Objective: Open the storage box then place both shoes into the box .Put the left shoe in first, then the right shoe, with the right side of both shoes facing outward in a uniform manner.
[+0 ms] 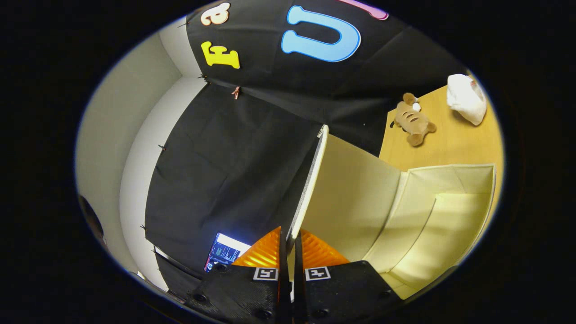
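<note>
My gripper [290,245] is shut on the thin edge of the storage box's lid [351,193], one finger on each face of it. The cream lid stands raised and runs away from the fingers, its inner face turned toward the box. To the right of the lid lies the open cream box [450,211], whose bare inner walls and floor show.
The box sits on a light wooden table [454,144]. Beyond it on the table lie a small brown plush toy [411,120] and a white bundle [465,96]. A lit screen [223,252] glows low by the left finger.
</note>
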Available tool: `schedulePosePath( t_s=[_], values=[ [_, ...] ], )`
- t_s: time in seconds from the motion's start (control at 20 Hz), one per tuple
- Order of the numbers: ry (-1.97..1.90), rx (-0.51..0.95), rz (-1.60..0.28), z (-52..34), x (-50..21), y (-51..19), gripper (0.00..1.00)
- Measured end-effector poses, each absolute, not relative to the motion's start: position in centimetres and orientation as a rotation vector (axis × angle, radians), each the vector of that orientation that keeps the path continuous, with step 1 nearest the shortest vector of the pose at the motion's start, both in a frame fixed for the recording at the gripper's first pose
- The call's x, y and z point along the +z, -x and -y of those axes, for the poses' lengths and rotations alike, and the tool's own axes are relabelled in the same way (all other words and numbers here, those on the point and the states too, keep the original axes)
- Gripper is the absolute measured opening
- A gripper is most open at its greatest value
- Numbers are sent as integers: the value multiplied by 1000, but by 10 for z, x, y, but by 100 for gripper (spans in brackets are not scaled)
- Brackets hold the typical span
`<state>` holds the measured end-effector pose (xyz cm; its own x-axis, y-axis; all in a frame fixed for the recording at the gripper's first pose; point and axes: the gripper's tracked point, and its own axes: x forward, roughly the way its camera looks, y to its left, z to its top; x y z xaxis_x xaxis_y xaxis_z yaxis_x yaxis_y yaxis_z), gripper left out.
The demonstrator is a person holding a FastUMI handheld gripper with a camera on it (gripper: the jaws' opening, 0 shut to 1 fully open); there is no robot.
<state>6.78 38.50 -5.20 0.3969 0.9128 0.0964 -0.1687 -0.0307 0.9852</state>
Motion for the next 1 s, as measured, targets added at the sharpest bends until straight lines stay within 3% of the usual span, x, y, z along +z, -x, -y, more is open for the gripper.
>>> schedulePosePath(
  t_s=[0.2, 0.35, 0.45, 0.6, 1.0],
  values=[
    [-1273, 1002, -749, -413, -51, -72, 7],
    [-1225, 974, -756, -422, -60, -76, 21],
    [-1206, 964, -771, -423, -65, -75, 45],
    [-1181, 956, -774, -424, -68, -73, 68],
    [-1095, 923, -752, -401, -75, -69, 86]
  ],
)
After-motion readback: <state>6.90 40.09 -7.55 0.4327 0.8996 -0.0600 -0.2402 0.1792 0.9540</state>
